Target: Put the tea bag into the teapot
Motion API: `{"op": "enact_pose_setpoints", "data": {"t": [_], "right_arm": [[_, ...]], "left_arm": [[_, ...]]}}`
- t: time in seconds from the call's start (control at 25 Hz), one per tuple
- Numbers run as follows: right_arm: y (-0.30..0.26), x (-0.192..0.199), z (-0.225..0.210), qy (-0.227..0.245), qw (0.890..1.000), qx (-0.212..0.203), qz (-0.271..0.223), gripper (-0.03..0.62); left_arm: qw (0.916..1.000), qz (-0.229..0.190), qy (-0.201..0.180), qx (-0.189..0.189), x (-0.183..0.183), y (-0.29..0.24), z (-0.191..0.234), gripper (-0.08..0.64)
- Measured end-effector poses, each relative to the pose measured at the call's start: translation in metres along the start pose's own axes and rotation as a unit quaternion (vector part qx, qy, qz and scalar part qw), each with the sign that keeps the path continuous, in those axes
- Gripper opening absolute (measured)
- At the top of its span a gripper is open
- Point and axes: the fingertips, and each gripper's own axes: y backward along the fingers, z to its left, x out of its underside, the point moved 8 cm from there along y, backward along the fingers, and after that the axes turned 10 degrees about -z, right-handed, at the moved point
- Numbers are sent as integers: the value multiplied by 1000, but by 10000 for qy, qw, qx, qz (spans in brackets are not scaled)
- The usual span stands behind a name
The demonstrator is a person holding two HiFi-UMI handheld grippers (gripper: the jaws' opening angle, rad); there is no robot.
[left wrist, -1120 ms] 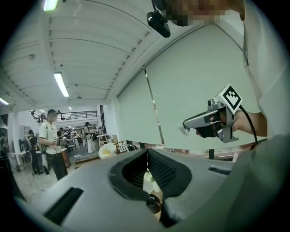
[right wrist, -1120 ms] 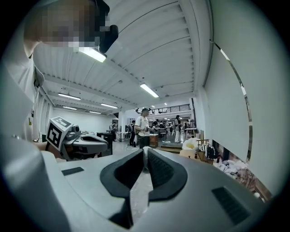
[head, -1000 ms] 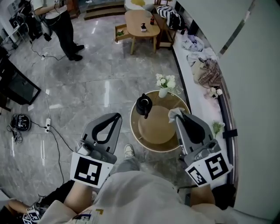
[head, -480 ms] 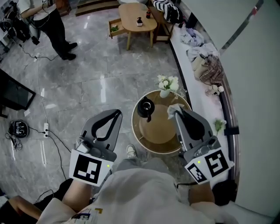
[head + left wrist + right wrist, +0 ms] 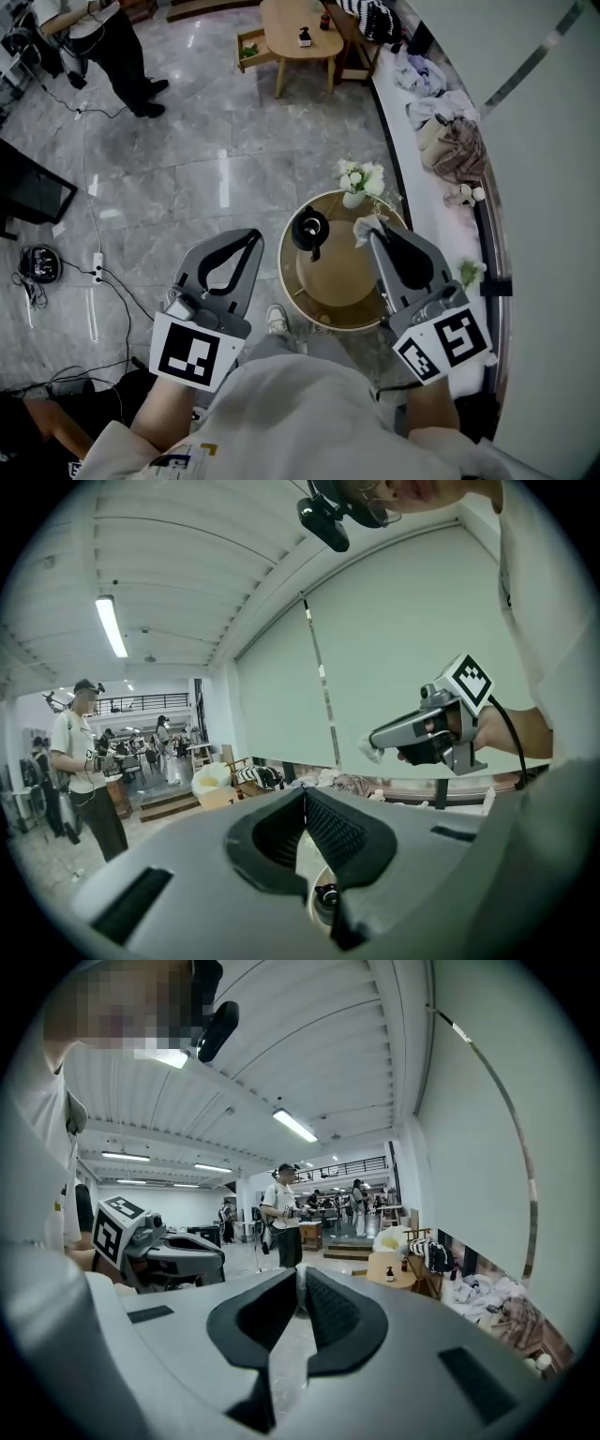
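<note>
Currently the right tool [image 5: 372,233] is clamped on the tea bag [image 5: 365,225]. The right gripper view shows a sliver of white pinched between the two dark pads at their tips, and the left gripper view shows the same white bag sticking out of that tool's nose. From the head view, the tea bag hangs in the air over the far right part of the round worktop [image 5: 284,281]. It is to the right of the black teapot [image 5: 309,228] and apart from it. The teapot stands on the worktop's far left part, beside a pale round disc [image 5: 337,272] that lies in the middle. A small vase [image 5: 354,182] of white flowers sits at the far edge, just beyond the tea bag. The left tool [image 5: 252,238] is held off the worktop's left side over the grey floor. Its jaws are together at the tips and grip nothing.
</note>
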Motion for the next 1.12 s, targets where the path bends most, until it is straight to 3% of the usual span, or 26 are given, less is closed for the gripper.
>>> {"op": "enact_pose_setpoints", "data": {"t": [0.56,0.84,1.12], "right_arm": [[-59,68,-61,-293,9962,-218,790,29],[-98,128,-78,-531,9882,-326,1399,29],[-129,198,-91,-836,9751,-415,2011,31]], "left_arm": [[9992,297,172,-222,41,-68,14,8],[9963,682,439,-279,91,-98,29,8],[9881,1302,803,-155,162,-121,30,8]]}}
